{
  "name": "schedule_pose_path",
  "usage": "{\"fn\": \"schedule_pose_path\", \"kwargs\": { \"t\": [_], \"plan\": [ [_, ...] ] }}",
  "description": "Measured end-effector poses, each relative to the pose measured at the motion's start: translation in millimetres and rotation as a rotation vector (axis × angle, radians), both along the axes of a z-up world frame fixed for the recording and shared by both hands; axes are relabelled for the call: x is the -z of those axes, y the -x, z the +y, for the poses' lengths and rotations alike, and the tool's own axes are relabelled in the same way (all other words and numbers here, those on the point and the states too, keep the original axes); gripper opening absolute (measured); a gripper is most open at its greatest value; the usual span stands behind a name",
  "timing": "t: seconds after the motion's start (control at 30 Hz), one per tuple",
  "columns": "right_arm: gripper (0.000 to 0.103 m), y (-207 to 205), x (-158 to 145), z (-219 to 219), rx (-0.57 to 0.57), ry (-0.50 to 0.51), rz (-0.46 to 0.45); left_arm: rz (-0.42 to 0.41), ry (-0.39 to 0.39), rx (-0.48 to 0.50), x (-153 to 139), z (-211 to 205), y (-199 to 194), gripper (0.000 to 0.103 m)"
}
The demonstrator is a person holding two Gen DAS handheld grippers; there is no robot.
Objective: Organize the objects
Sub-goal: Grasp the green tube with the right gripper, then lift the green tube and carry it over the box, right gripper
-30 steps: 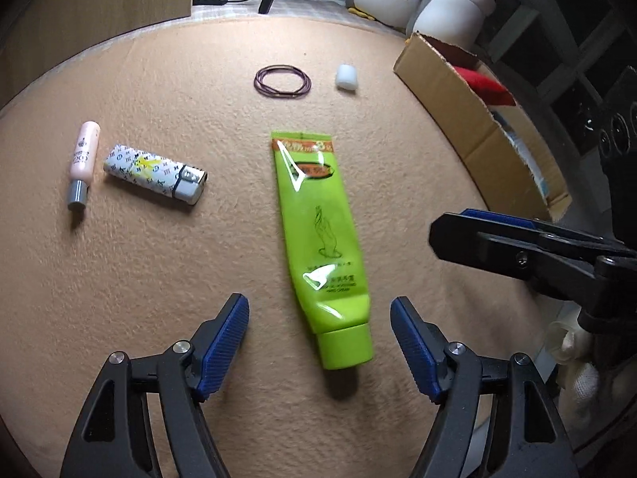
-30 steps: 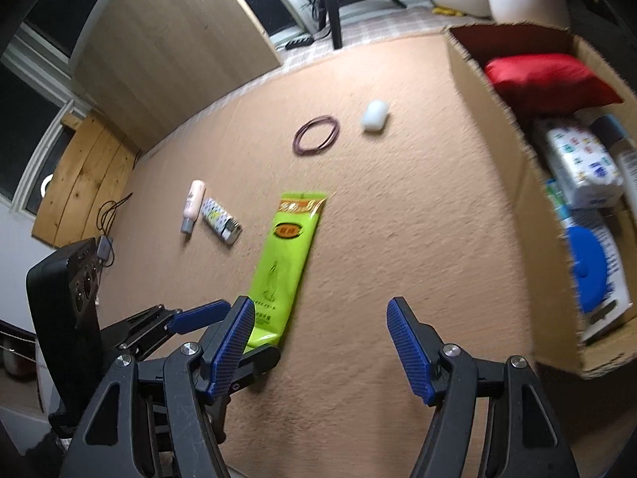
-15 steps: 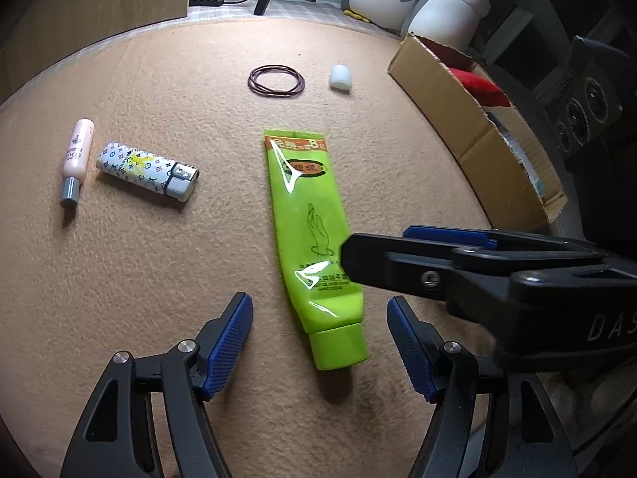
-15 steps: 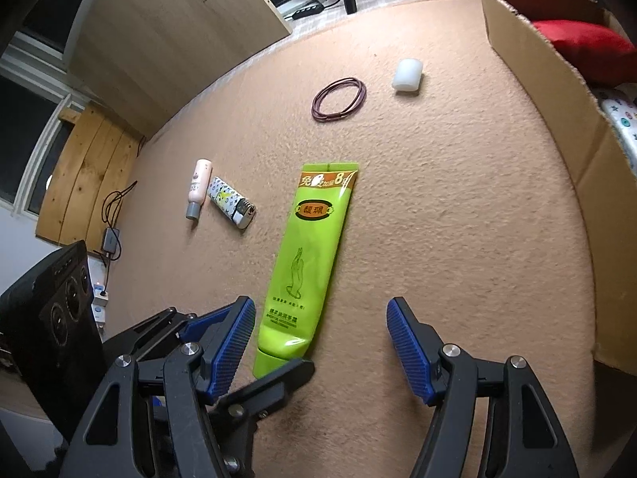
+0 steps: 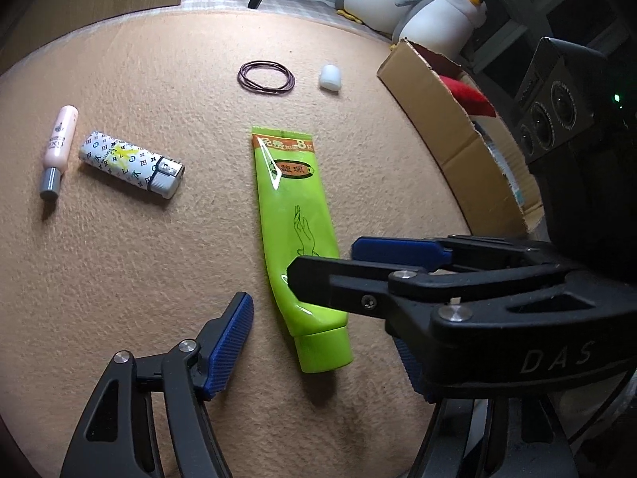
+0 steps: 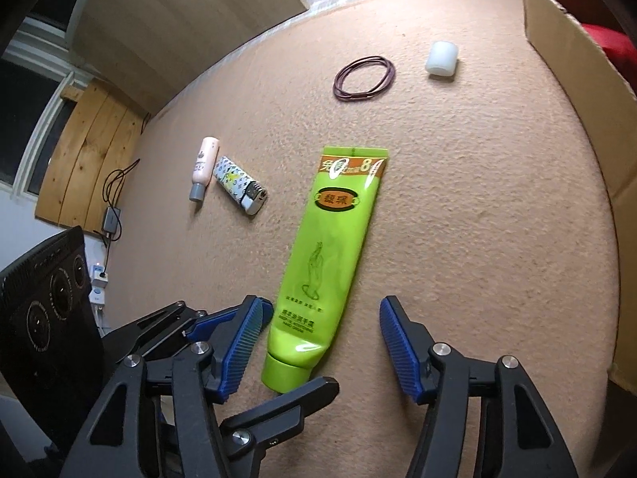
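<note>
Blocking green tube: right gripper jaws, closing.

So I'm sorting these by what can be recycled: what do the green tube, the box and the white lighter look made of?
Green tube: soft glossy plastic, judging by the sharp glare and flat crimped end. Box: plain brown cardboard, matte, with raw torn-looking edges. Lighter: probably hard plastic with a printed pattern, topped by a shiny, seemingly metal, cap.

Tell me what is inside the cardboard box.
In the cardboard box, the left wrist view shows a red cushion-like thing at the far end and some white printed packaging nearer. The box wall and the right claw's camera body hide the rest.
</note>
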State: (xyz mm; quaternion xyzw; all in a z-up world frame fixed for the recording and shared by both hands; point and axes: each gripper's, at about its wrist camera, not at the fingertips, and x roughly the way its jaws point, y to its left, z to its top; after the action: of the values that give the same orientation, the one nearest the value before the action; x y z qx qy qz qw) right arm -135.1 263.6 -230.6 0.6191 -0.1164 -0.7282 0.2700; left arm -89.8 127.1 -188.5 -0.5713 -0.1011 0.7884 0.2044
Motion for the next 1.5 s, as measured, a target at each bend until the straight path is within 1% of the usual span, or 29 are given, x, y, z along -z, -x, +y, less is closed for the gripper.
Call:
{"fn": "schedule_pose_path", "kwargs": {
  "t": [0.03, 0.1, 0.17, 0.23, 0.4, 0.47, 0.6, 0.7, 0.8, 0.87, 0.9, 1.0, 1.23, 1.37, 1.5],
  "plan": [
    [0.052, 1, 0, -2, -0.006, 0.001, -0.003, -0.002, -0.002, 0.002, 0, 0, 0, 0.067],
    [0.049, 1, 1, -5, -0.019, -0.004, -0.005, -0.005, -0.006, 0.004, -1, -1, 0, 0.065],
    [0.047, 0, 1, -8, -0.031, -0.003, -0.005, -0.016, -0.020, 0.006, -1, -2, 1, 0.058],
    [0.040, 0, 1, -9, -0.040, -0.001, -0.011, -0.019, -0.023, 0.007, 0, -2, 3, 0.056],
    [0.038, -3, 1, -16, -0.058, -0.025, 0.002, -0.023, -0.018, 0.003, 0, -3, 4, 0.054],
    [0.037, -3, 0, -17, -0.055, -0.029, 0.009, -0.028, -0.019, -0.008, 0, -3, 5, 0.049],
    [0.037, -5, -6, -16, -0.062, -0.042, 0.032, -0.041, -0.042, -0.010, -1, -1, 7, 0.045],
    [0.032, -6, -9, -16, -0.069, -0.019, 0.029, -0.032, -0.041, 0.001, -4, 4, 7, 0.043],
    [0.031, -6, -13, -16, -0.072, -0.032, 0.050, -0.026, -0.030, 0.005, -5, 9, 9, 0.043],
    [0.027, -5, -12, -13, -0.064, -0.040, 0.052, -0.031, -0.033, 0.006, -4, 9, 10, 0.042],
    [0.024, -4, -10, -11, -0.060, -0.042, 0.051, -0.032, -0.036, 0.007, -4, 10, 10, 0.042],
    [0.023, -3, -10, -4, -0.042, -0.016, 0.036, -0.026, -0.037, 0.011, -7, 12, 10, 0.042],
    [0.022, -1, -27, 6, -0.022, -0.007, 0.078, 0.008, -0.053, 0.024, -26, 23, 16, 0.042],
    [0.022, 2, -43, 20, 0.007, -0.003, 0.108, 0.039, -0.064, 0.053, -42, 38, 23, 0.042],
    [0.022, 7, -61, 45, 0.049, -0.001, 0.142, 0.073, -0.078, 0.092, -61, 66, 32, 0.042]
  ]
}}
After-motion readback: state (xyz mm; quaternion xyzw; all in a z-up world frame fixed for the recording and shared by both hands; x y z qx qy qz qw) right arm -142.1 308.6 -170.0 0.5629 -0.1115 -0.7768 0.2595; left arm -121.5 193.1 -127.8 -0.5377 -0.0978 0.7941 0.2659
